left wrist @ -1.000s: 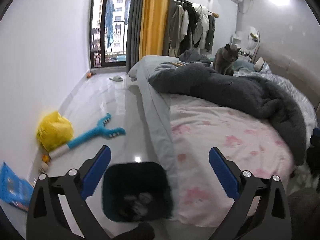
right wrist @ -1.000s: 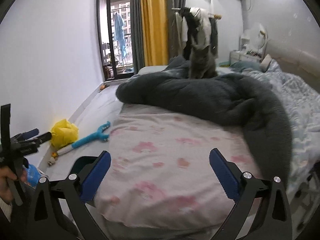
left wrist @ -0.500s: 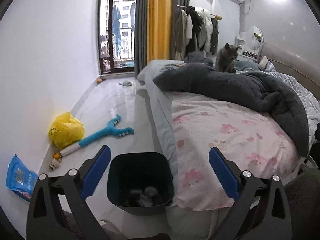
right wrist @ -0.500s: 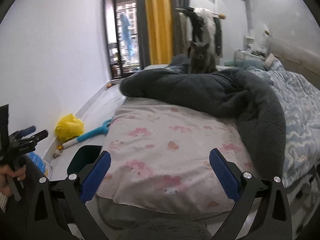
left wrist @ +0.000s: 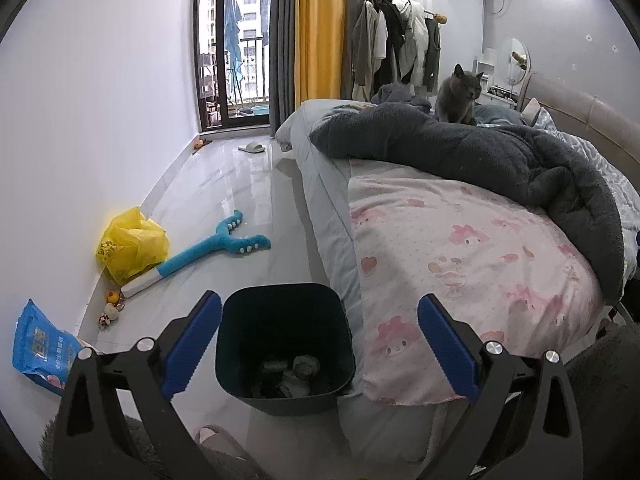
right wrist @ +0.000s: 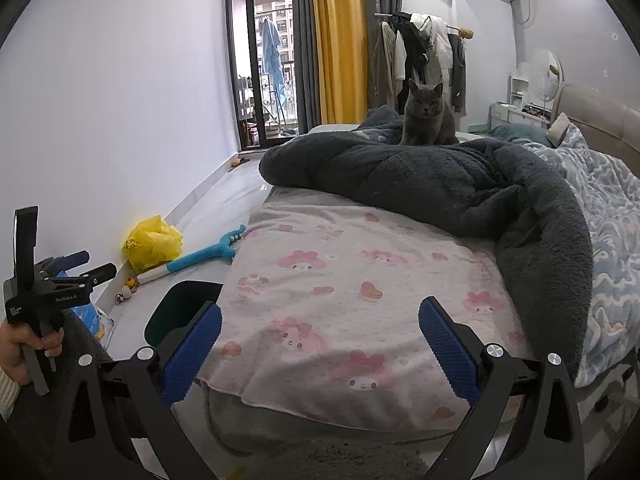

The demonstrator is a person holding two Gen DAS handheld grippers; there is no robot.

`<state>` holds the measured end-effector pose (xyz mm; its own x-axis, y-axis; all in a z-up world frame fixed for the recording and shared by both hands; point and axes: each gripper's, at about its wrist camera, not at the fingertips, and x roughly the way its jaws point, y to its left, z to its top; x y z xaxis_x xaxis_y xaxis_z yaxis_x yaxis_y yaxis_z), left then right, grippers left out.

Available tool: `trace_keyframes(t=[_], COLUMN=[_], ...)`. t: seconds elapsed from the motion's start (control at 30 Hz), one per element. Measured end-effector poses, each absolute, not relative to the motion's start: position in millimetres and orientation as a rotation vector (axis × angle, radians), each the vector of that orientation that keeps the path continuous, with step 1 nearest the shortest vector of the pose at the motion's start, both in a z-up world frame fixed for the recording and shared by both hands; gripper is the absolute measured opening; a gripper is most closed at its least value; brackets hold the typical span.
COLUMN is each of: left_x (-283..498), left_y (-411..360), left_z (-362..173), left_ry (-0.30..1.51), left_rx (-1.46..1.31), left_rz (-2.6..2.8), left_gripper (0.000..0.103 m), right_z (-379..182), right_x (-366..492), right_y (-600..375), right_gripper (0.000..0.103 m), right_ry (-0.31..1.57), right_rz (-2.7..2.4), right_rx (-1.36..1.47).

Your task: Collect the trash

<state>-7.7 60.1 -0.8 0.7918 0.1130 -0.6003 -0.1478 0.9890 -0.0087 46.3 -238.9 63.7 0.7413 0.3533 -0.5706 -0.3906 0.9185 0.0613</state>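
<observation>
A dark bin (left wrist: pixel 285 344) stands on the floor beside the bed, with crumpled trash (left wrist: pixel 294 372) in its bottom. My left gripper (left wrist: pixel 318 350) is open and empty, held above and just behind the bin. My right gripper (right wrist: pixel 320 354) is open and empty over the pink sheet (right wrist: pixel 360 280) at the foot of the bed. The bin's rim (right wrist: pixel 180 308) shows at the bed's left edge in the right wrist view. The left gripper (right wrist: pixel 86 266) also shows there, held in a hand at the far left. A yellow plastic bag (left wrist: pixel 130 246) and a blue packet (left wrist: pixel 38 346) lie by the wall.
A blue and white toy (left wrist: pixel 208 250) lies on the floor. A grey cat (right wrist: pixel 428 114) sits on a dark blanket (right wrist: pixel 460 184) on the bed. Small toys (left wrist: pixel 112 306) sit by the wall. A slipper (left wrist: pixel 252 147) lies near the balcony door. A slipper (left wrist: pixel 218 442) is near my left gripper.
Both grippers have drawn back and risen, so the bin and bed look farther off. The bin's inside has come into sharper view. The jaws stay open.
</observation>
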Motion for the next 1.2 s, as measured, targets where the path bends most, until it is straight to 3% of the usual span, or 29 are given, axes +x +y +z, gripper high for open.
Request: trace_keyframes(t=[1.2], left_x=[-9.0], left_y=[60.2], left_z=[1.6], left_ry=[0.632], left_rx=[-0.049], left_rz=[0.131], left_gripper=[0.1], right_z=[62.6], right_x=[45.8], right_y=[-240.8], right_gripper=[0.1], right_ry=[0.613], right_rz=[0.408], right_rx=[-0.053])
